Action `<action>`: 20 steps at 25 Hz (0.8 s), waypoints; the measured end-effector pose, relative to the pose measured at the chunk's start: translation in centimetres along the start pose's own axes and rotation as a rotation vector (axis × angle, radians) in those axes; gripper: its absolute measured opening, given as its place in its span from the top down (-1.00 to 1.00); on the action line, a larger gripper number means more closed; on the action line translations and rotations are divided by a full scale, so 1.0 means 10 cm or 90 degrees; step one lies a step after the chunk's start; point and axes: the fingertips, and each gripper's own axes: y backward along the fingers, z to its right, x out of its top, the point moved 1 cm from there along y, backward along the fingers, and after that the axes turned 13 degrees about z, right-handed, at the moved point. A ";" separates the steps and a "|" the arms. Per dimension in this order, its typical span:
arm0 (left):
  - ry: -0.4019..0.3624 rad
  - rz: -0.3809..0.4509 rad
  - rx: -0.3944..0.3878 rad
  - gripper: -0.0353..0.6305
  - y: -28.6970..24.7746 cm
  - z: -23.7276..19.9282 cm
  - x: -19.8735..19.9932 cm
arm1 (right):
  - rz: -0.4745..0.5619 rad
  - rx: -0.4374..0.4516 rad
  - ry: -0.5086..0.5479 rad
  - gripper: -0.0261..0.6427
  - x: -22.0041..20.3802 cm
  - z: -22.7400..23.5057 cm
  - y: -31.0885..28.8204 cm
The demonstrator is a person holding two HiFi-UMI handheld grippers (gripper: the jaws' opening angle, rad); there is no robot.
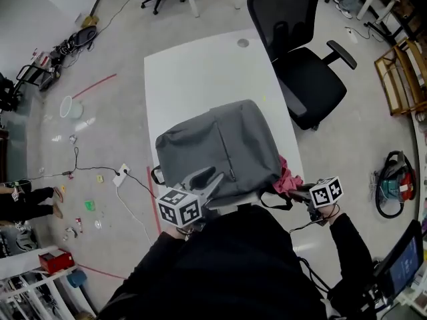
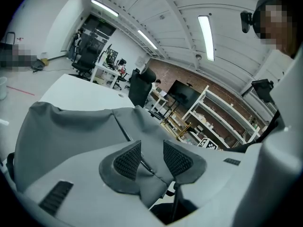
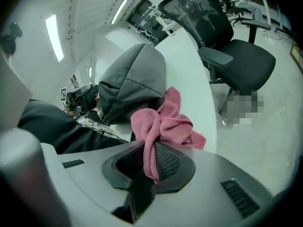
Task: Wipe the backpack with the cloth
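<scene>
A grey backpack (image 1: 220, 145) lies flat on the white table (image 1: 193, 72), at its near end. My left gripper (image 1: 210, 179) is at the backpack's near edge. In the left gripper view its jaws (image 2: 152, 157) stand apart over the grey fabric (image 2: 85, 126), with a zip line running between the pads and no visible pinch. My right gripper (image 1: 298, 189) sits just off the backpack's near right corner. It is shut on a crumpled pink cloth (image 3: 163, 122), which bunches out past the pads next to the backpack (image 3: 130, 84). From the head view the cloth (image 1: 288, 177) touches the bag's right side.
A black office chair (image 1: 300, 65) stands close to the table's right edge. Cables and a power strip (image 1: 121, 175) lie on the floor to the left, with small litter around. A wooden rack (image 1: 403, 72) and a coiled hose (image 1: 393, 182) are at the right.
</scene>
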 end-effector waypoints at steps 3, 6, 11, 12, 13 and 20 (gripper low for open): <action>-0.001 0.016 -0.008 0.41 0.16 -0.04 0.04 | 0.064 -0.029 0.019 0.76 0.11 -0.10 -0.07; 0.001 0.040 0.004 0.41 0.44 -0.20 0.03 | 0.160 -0.100 0.072 0.76 0.64 -0.03 0.00; 0.027 0.052 0.044 0.41 1.19 -0.64 -0.14 | 0.313 -0.213 0.072 0.76 1.30 -0.01 0.25; 0.030 0.055 0.048 0.41 1.33 -0.71 -0.14 | 0.335 -0.229 0.067 0.76 1.33 -0.06 0.28; 0.032 0.060 0.052 0.41 1.46 -0.78 -0.13 | 0.354 -0.244 0.061 0.76 1.32 -0.13 0.29; 0.033 0.074 0.030 0.41 1.96 -1.03 -0.11 | 0.386 -0.315 0.025 0.76 0.40 -0.58 -0.24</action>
